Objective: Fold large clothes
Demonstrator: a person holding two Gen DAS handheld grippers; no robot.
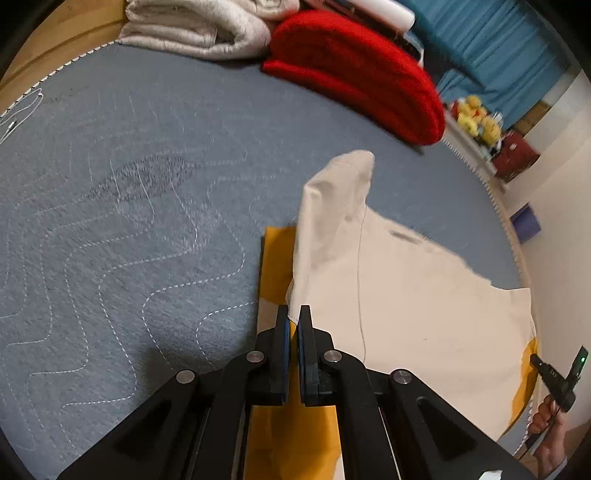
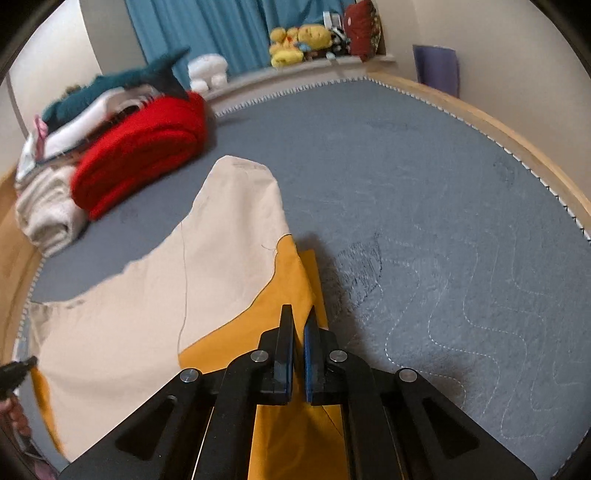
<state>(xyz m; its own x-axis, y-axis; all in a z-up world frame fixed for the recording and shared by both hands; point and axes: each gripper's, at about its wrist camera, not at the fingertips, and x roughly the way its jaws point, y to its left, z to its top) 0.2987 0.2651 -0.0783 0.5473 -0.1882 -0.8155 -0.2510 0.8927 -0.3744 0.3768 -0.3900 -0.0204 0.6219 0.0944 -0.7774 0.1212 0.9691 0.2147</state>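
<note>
A large garment (image 1: 406, 295), cream on one face and mustard yellow on the other, lies spread on the grey quilted bed (image 1: 129, 221). One cream sleeve end (image 1: 343, 173) points toward the far side. My left gripper (image 1: 294, 314) is shut, its tips pinching the cream hem at the garment's left edge above a yellow layer. In the right wrist view the garment (image 2: 129, 314) fills the left half. There my right gripper (image 2: 299, 312) is shut on the yellow edge, which rises to the tips.
A folded red blanket (image 1: 354, 70) and a folded pale quilt (image 1: 195, 29) sit at the bed's far end, with more folded clothes (image 2: 92, 107). Plush toys (image 2: 299, 40) line a shelf by blue curtains. A wooden frame (image 2: 517, 136) rims the bed. A hand (image 1: 546, 424) shows at the lower right.
</note>
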